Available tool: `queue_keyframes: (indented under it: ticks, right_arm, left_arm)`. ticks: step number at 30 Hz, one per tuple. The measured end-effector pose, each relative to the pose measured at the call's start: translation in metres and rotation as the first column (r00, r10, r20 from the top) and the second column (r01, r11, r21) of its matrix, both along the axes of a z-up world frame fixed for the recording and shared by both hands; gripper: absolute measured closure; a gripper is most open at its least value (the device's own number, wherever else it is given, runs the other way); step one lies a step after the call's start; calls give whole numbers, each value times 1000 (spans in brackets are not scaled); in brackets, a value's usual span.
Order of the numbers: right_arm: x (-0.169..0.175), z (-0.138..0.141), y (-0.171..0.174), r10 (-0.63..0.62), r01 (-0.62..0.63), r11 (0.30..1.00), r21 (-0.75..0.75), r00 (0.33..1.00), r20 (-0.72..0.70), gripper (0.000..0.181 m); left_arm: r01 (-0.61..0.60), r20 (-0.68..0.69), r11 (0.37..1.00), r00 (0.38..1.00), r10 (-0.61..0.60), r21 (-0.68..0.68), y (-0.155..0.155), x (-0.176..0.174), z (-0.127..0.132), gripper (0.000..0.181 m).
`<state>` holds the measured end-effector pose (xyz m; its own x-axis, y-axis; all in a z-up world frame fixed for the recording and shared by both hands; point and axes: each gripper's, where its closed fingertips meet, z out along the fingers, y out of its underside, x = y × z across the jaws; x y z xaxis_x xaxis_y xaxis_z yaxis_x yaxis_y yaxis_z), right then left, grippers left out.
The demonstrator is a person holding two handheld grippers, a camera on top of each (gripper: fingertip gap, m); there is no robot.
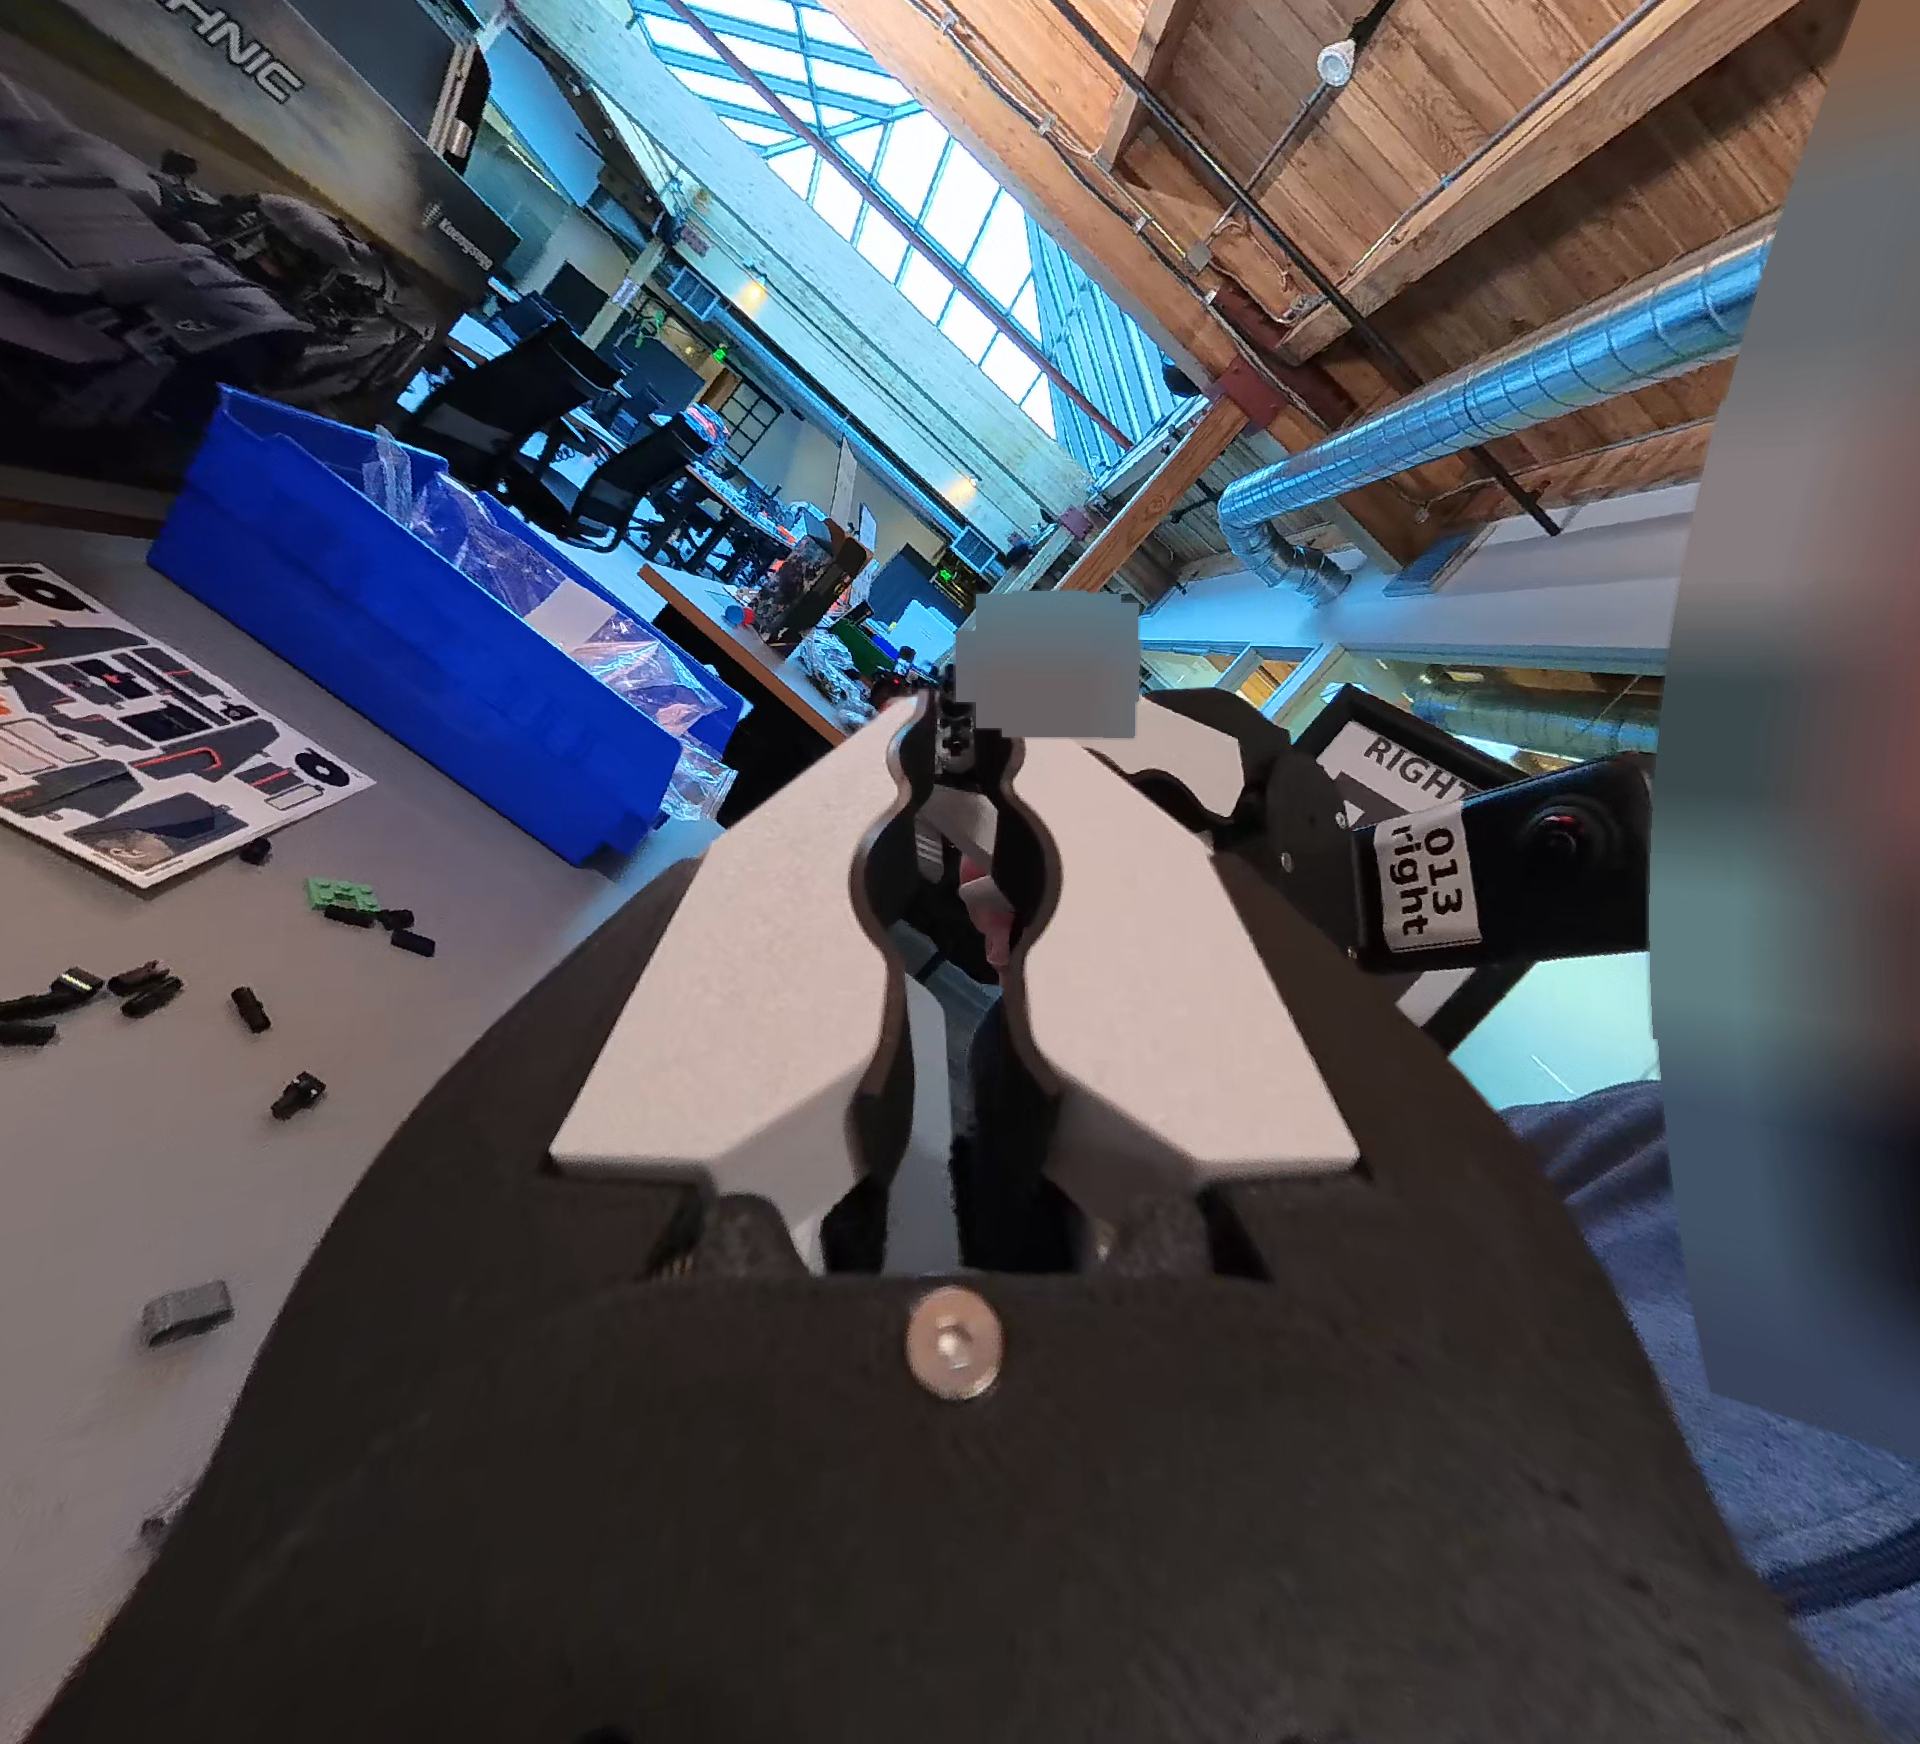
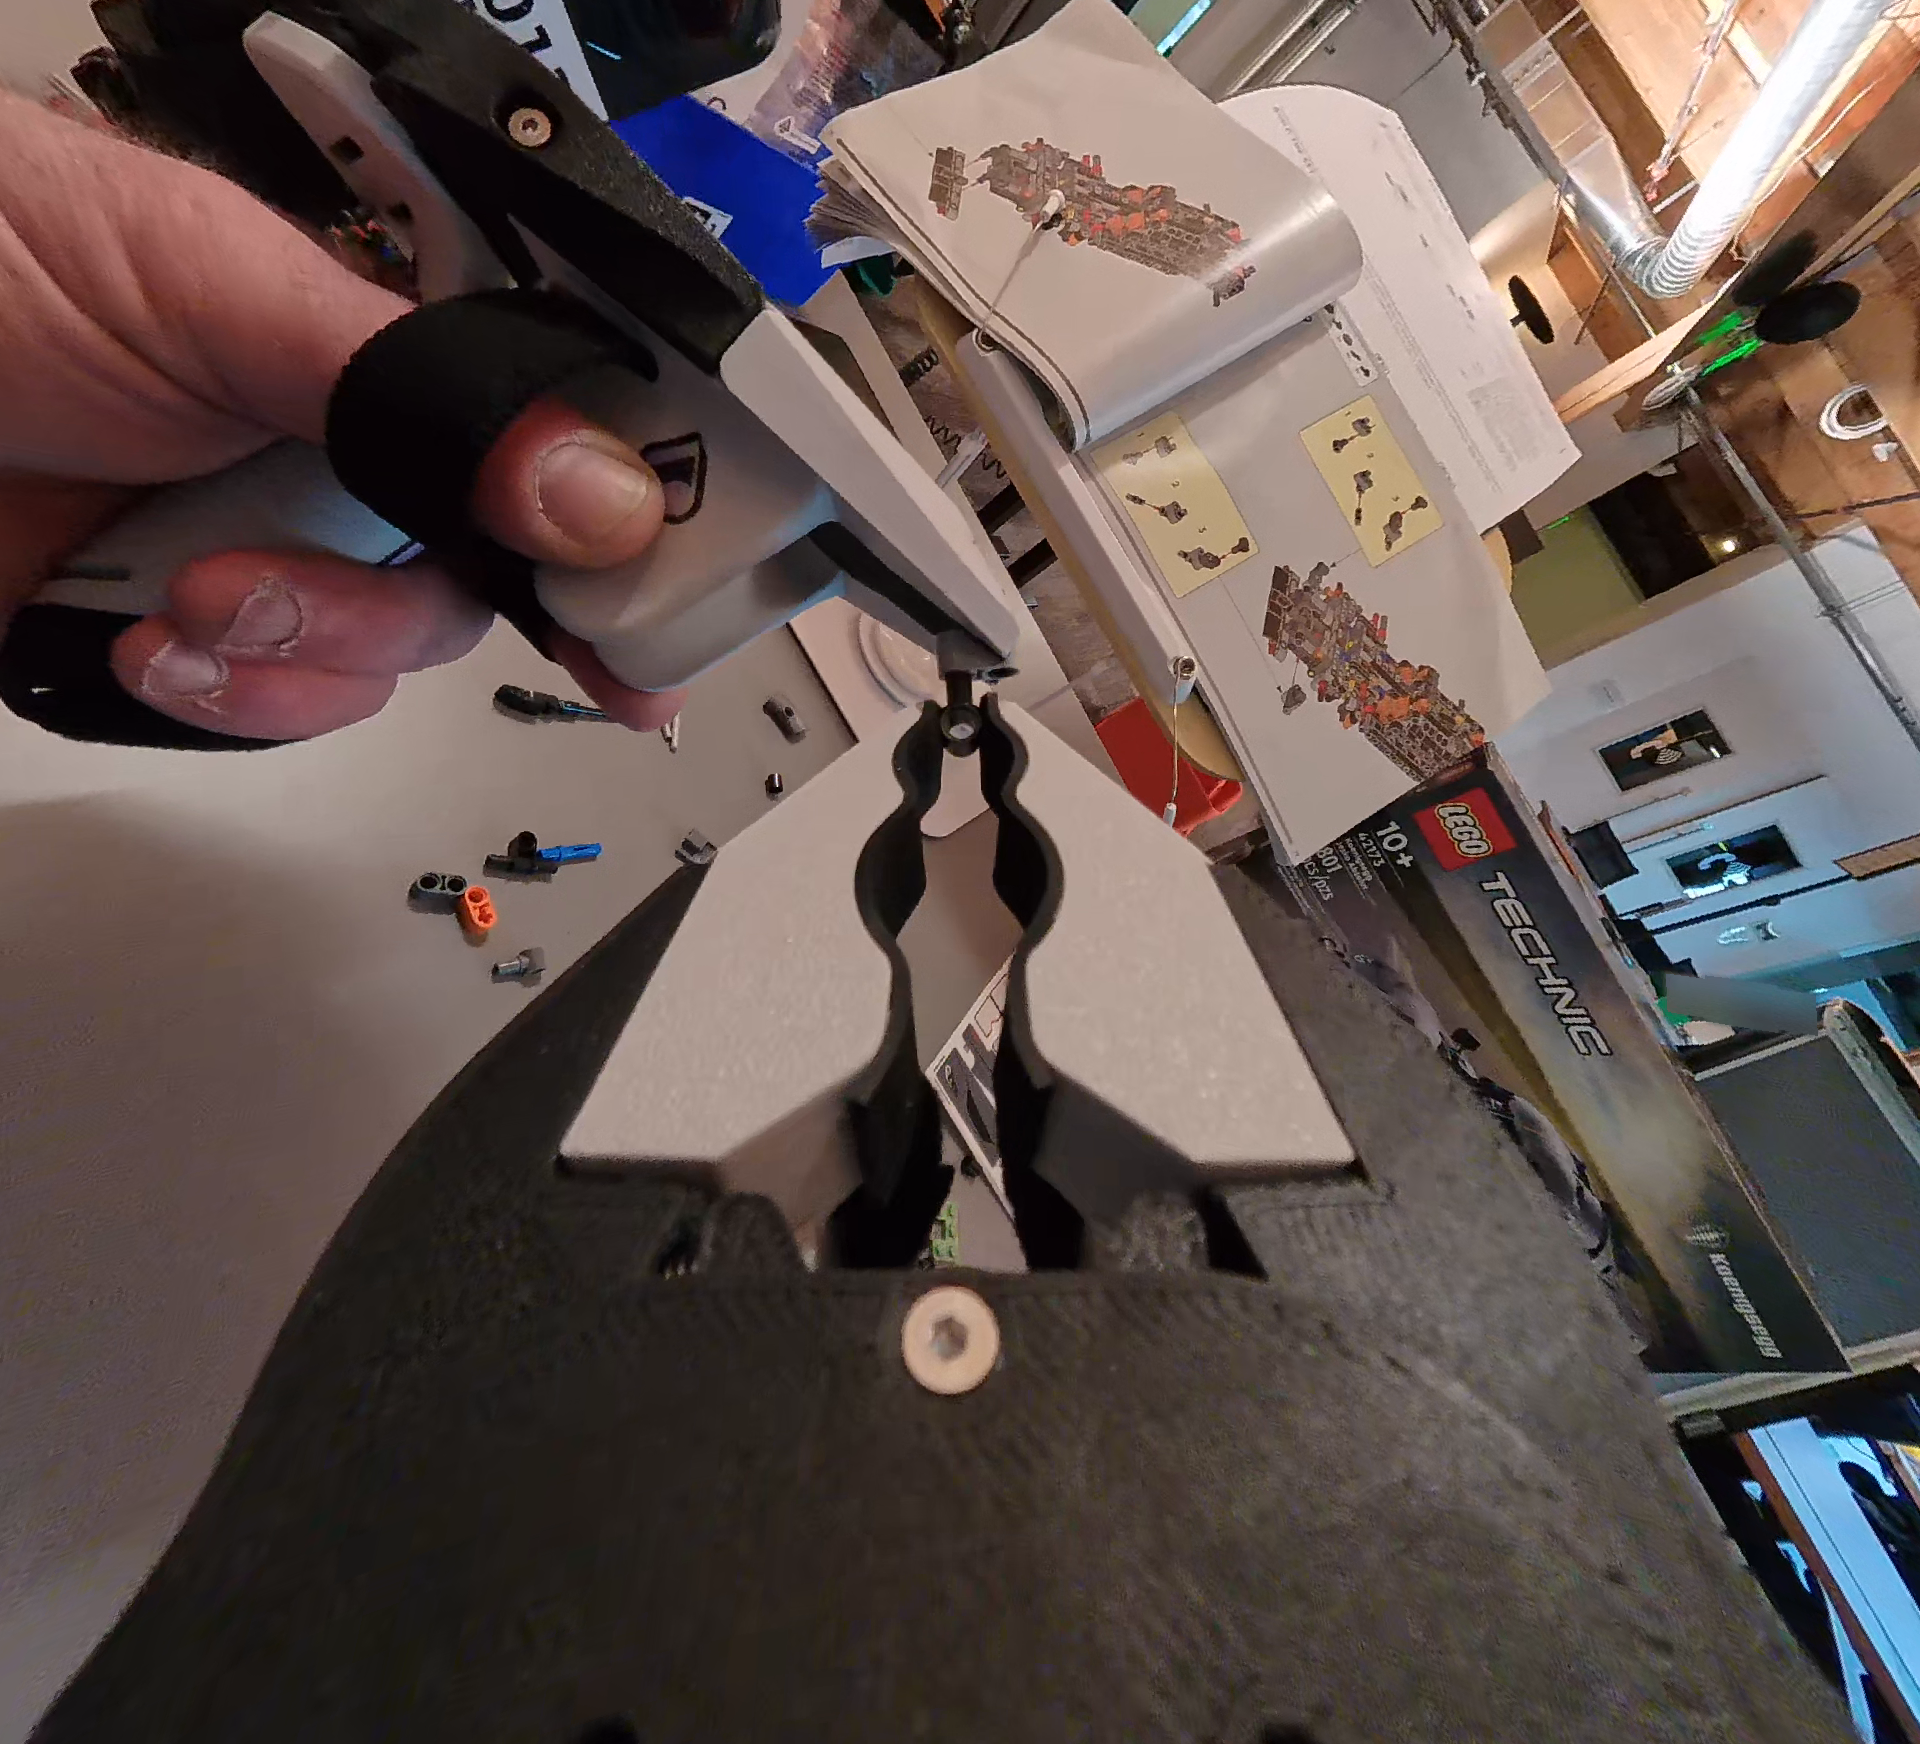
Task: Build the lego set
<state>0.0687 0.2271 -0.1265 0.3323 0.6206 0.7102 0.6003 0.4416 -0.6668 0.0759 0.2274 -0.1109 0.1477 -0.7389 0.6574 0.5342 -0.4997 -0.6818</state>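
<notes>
Right wrist view — right hand-held gripper (image 2: 961, 726) pinches a small grey pin (image 2: 958, 730); left hand-held gripper (image 2: 987, 655), upper left, clamps its other end.

Bin (image 1: 416, 614) behind sticker sheet (image 1: 156, 728); loose pieces (image 1: 145, 988) before sheet.

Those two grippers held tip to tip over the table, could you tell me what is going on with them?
A person is building a Lego set with a handheld gripper in each hand. The right gripper is shut on a small dark pin piece, and the left gripper pinches a small grey piece right above it; they look to be joining the two in mid-air. Loose parts lie on the grey table, with the instruction booklet open behind.
</notes>
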Motion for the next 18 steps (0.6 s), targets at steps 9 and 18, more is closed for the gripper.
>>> queue_keyframes:
  ticks: [9,18]
  right_arm:
    - [0,3,-2,-4,4,1000,0,1000,-30,177]
    - [-4,11,-2,-53,51,998,-35,996,-69,178]
  left_arm:
    - [-36,15,999,999,36,4,-3,1,3,175]
    - [-139,-45,989,989,141,58,-3,-2,11,175]
